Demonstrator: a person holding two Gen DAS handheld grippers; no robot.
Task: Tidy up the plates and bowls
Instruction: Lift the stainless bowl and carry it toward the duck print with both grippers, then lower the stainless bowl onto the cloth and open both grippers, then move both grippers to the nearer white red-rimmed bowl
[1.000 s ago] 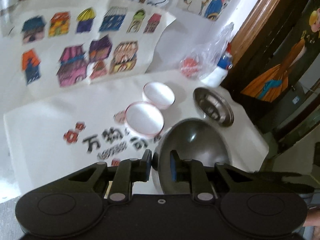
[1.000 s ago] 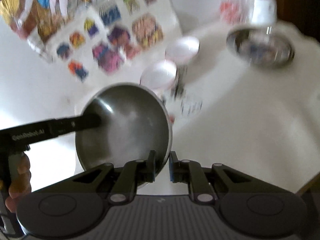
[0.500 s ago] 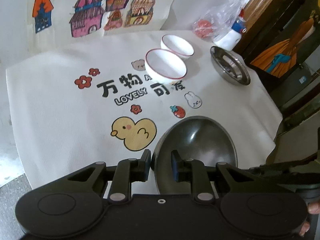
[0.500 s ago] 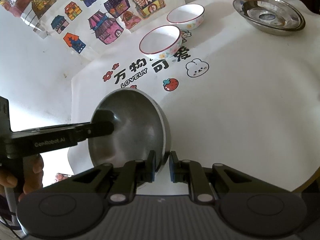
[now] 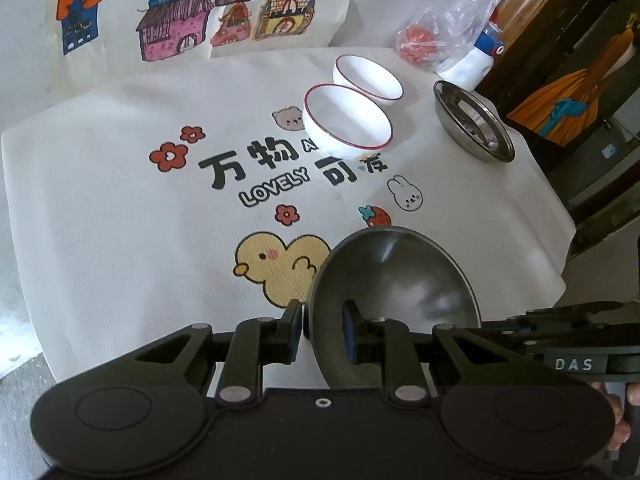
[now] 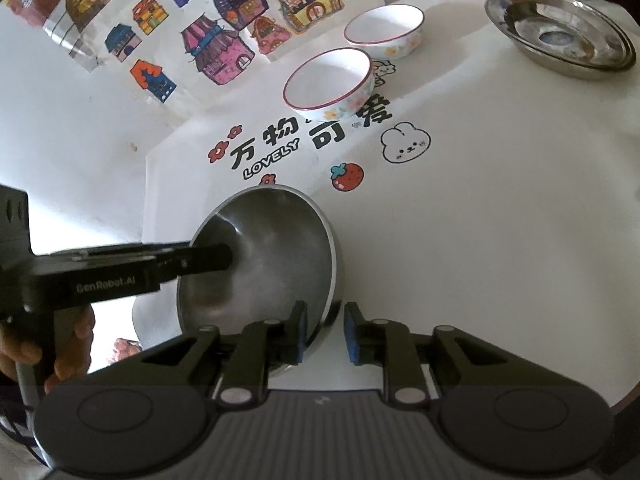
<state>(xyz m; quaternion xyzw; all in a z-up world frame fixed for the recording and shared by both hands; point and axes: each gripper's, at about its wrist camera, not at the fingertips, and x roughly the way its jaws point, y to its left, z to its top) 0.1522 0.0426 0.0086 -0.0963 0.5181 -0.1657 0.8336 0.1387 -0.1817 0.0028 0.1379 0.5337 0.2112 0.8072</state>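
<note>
A steel bowl (image 5: 400, 292) (image 6: 272, 264) sits low over the printed tablecloth, near the front edge. My left gripper (image 5: 322, 330) straddles its left rim, one pad outside and one inside. Its jaws are opening and the pads stand off the wall. My right gripper (image 6: 325, 330) straddles the opposite rim. Its jaws are opening too, with the outer pad clear of the steel. Two white red-rimmed bowls (image 5: 346, 124) (image 5: 368, 78) stand side by side farther back. A steel plate (image 5: 472, 124) (image 6: 560, 36) lies at the back right.
The tablecloth (image 5: 120, 220) drops off at the right edge. A plastic bag with something red (image 5: 440, 32) and a white bottle (image 5: 476, 64) stand behind the plate. Paper sheets with drawn houses (image 5: 180, 28) lean at the back. A hand (image 6: 24, 356) grips the left tool.
Both views have sunk toward the table and the steel bowl has come down with them. The right jaws, pinched on the rim before, have spread apart. The left jaws have widened slightly.
</note>
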